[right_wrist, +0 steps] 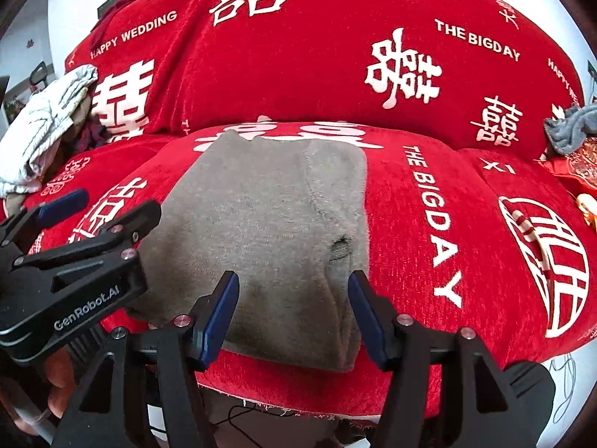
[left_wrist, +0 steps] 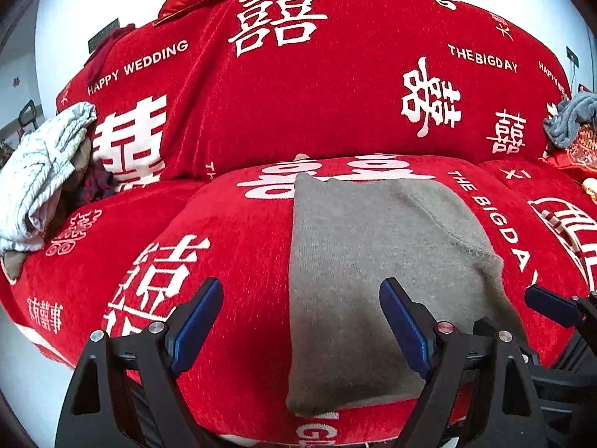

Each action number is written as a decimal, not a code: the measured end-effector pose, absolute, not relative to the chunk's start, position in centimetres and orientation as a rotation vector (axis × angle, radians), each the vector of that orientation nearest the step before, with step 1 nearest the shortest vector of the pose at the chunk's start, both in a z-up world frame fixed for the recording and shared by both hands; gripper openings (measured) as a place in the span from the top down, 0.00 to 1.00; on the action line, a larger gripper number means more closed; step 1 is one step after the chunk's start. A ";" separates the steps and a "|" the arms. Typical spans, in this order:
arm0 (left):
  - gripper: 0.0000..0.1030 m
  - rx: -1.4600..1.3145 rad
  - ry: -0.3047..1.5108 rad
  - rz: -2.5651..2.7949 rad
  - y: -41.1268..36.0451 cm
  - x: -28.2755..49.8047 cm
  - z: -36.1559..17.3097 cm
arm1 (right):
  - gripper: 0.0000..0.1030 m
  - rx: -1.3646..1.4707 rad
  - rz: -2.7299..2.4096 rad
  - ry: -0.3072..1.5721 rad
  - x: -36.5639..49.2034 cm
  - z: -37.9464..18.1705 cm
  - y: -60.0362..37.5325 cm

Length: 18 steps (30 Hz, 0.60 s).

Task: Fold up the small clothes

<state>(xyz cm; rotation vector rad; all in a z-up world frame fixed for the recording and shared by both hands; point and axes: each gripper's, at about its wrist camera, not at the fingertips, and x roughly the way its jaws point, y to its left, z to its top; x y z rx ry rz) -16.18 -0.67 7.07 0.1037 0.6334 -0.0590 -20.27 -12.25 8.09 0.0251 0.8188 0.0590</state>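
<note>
A folded grey knit garment [left_wrist: 377, 261] lies flat on the front seat cushion of a sofa draped in a red wedding cover [left_wrist: 298, 86], its near edge reaching the cushion's front lip.

The left wrist view shows the garment's straight left fold edge and a raised seam running diagonally across its right part. The right wrist view shows instead a small dark pucker near the garment's right edge, the cover's frayed hem below the cushion front, and the left hand-held gripper [right_wrist: 78, 216] hovering at the garment's left side.

The left hand-held gripper [left_wrist: 300, 291] stands wide open, empty, its fingers straddling the garment's left edge; whether they touch the cloth is hard to tell. The right hand-held gripper [right_wrist: 293, 283] is also spread wide, holding nothing, poised over the garment's near right part.

Bare red cover lies on both sides of the garment. A white crumpled cloth pile [left_wrist: 41, 171] sits far left, and a grey-blue fleece cloth [left_wrist: 571, 119] far right.
</note>
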 end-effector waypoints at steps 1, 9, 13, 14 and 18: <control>0.16 0.102 0.633 -0.055 -0.7 -16.3 7.1 | 0.37 0.025 0.055 0.818 -20.3 8.1 -12.3; 0.16 0.099 0.646 -0.094 -0.8 -17.0 6.9 | 0.37 0.013 0.059 0.807 -20.8 8.2 -11.8; 0.16 0.112 0.635 -0.067 -0.9 -17.3 6.9 | 0.38 -0.006 0.057 0.799 -21.1 8.3 -11.3; 0.16 0.117 0.633 -0.065 -1.0 -17.4 6.9 | 0.38 -0.009 0.056 0.798 -21.2 8.3 -11.2; 0.16 0.118 0.638 -0.053 -0.8 -17.4 7.0 | 0.37 -0.018 0.048 0.793 -21.3 8.3 -11.2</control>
